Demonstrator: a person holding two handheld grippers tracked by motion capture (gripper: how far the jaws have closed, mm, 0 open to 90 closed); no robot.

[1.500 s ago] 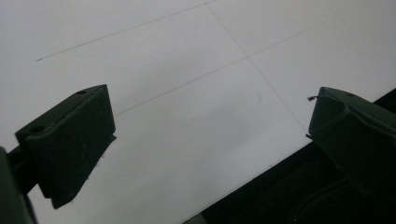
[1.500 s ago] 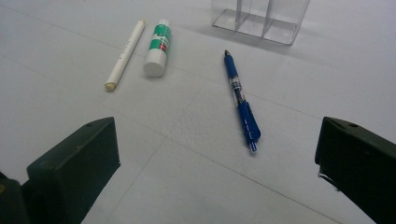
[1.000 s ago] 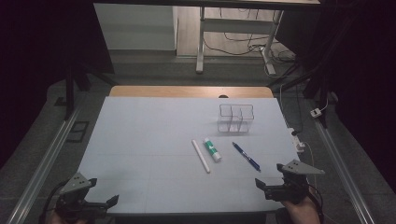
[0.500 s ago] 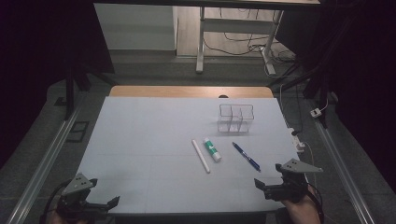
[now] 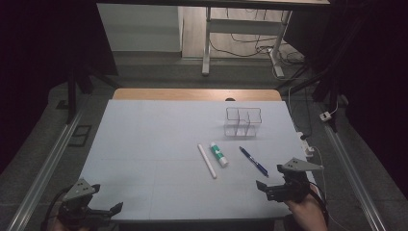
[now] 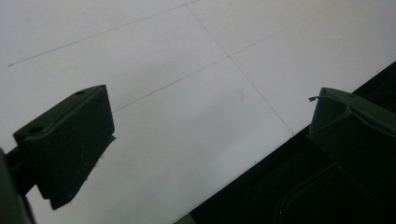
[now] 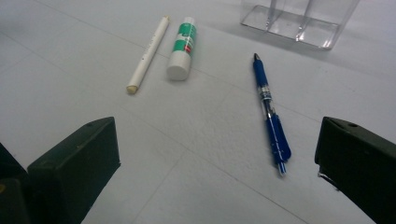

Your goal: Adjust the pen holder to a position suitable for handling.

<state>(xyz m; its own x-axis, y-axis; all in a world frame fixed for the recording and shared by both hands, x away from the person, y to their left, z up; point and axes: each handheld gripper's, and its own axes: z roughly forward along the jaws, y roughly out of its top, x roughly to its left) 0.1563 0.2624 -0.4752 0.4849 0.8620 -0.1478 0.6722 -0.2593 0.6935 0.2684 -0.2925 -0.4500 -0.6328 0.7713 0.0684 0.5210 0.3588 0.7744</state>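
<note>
Your right gripper [image 7: 215,163], jaws wide, faces the pen [image 7: 271,114] lying lengthwise, tip toward the clear holder [image 7: 299,21]; glue stick [image 7: 182,46] and white stick [image 7: 147,53] lie beside it. Your left gripper [image 6: 205,154] is wide too.

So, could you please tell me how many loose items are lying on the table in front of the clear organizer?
3: a white stick at left, a glue stick beside it, and a blue pen at right, nearest the right gripper.

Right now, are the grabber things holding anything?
No. Both the left gripper and the right gripper are open and hold nothing. The blue pen lies loose on the table.
</note>
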